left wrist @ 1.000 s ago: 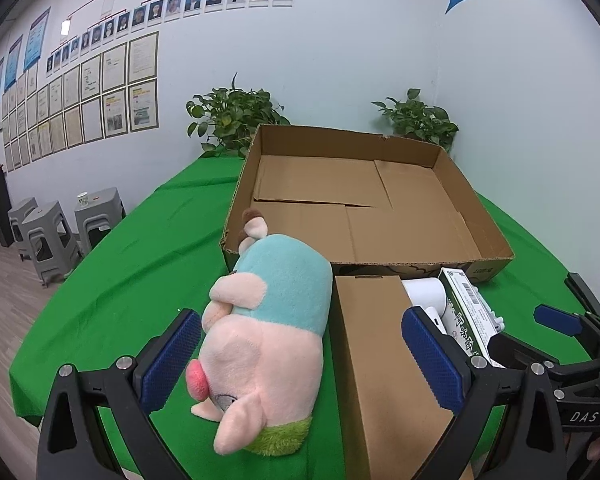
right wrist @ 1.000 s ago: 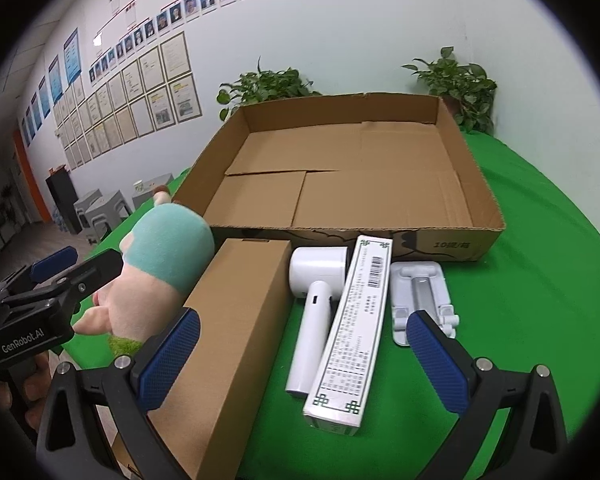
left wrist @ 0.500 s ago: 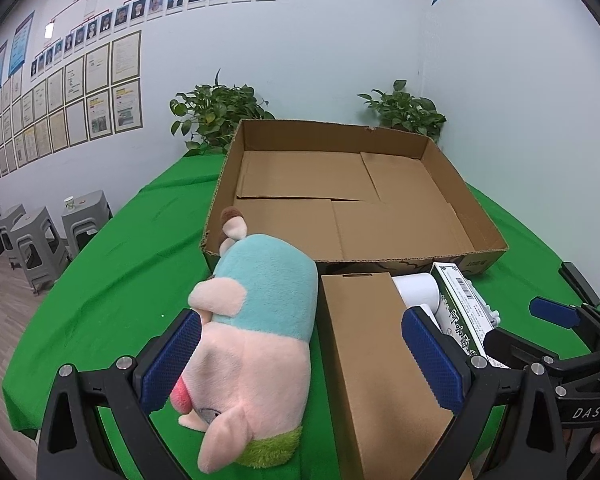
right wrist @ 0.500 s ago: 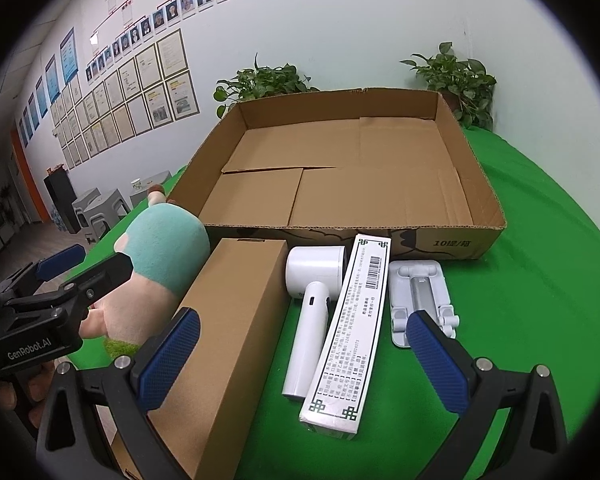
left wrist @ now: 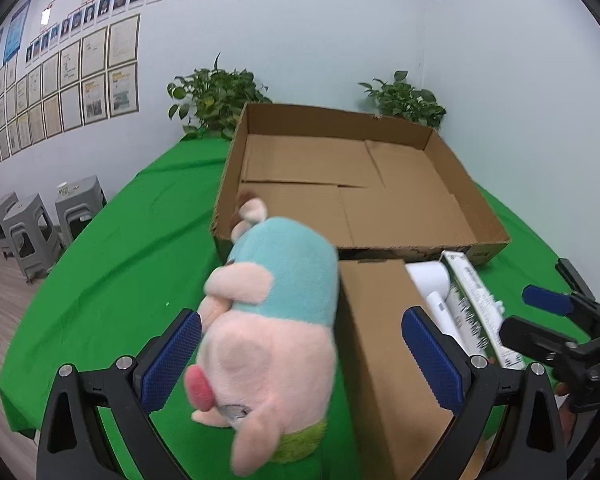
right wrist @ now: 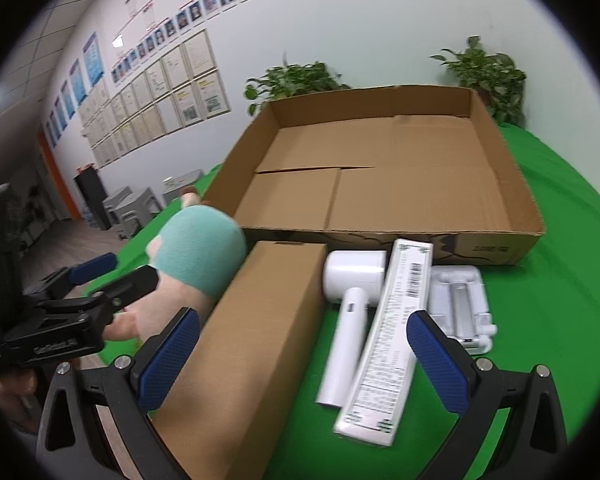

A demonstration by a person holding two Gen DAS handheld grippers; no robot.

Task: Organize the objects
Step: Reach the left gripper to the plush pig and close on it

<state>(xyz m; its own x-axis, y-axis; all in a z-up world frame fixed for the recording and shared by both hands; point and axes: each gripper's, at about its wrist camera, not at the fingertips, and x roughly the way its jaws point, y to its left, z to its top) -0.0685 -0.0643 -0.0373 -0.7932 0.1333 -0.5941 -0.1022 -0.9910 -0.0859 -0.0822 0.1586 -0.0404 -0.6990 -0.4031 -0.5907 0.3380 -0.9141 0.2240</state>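
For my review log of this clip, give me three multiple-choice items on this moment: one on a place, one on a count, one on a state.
1. Where does the plush pig lie?
A. inside the open tray box
B. on the green cloth, left of the closed brown box
C. on a stool

2. How many potted plants stand behind the open tray box?
A. one
B. two
C. four

3. How do the left gripper jaws stand?
A. open
B. shut on the plush pig
C. shut on nothing

Key: 1 B, it lies beside the closed brown box; 2 B, one at each rear corner; 3 A, pads apart.
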